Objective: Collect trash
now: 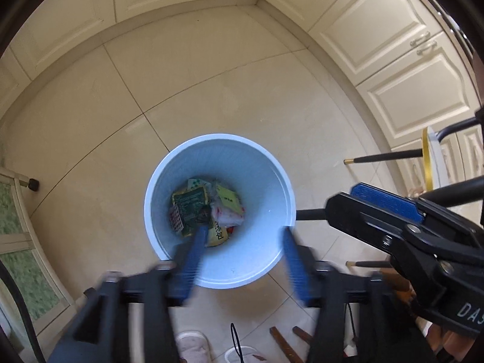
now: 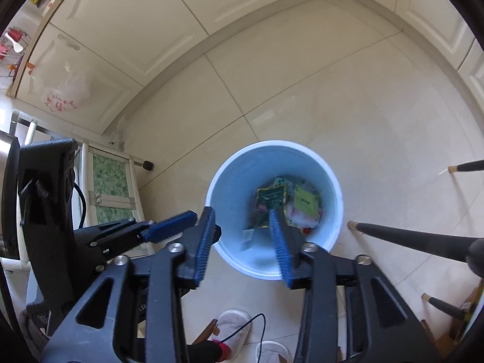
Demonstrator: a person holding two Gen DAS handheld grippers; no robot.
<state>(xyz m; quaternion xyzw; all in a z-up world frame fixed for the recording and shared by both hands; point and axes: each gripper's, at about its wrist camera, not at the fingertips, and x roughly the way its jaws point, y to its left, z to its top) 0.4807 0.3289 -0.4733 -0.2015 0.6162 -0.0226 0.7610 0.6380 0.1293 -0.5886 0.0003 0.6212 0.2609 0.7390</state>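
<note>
Left wrist view shows the left gripper [image 1: 242, 230] and right gripper [image 2: 242, 214] both tilted steeply down over the round light-blue plastic bin [image 1: 266, 187], jaws apart, holding nothing.

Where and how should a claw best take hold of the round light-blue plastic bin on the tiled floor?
Grip the round light-blue plastic bin by its thin rim, from above, one finger inside and one outside the wall; it stands upright and open-topped, and its body looks too wide to span.
</note>
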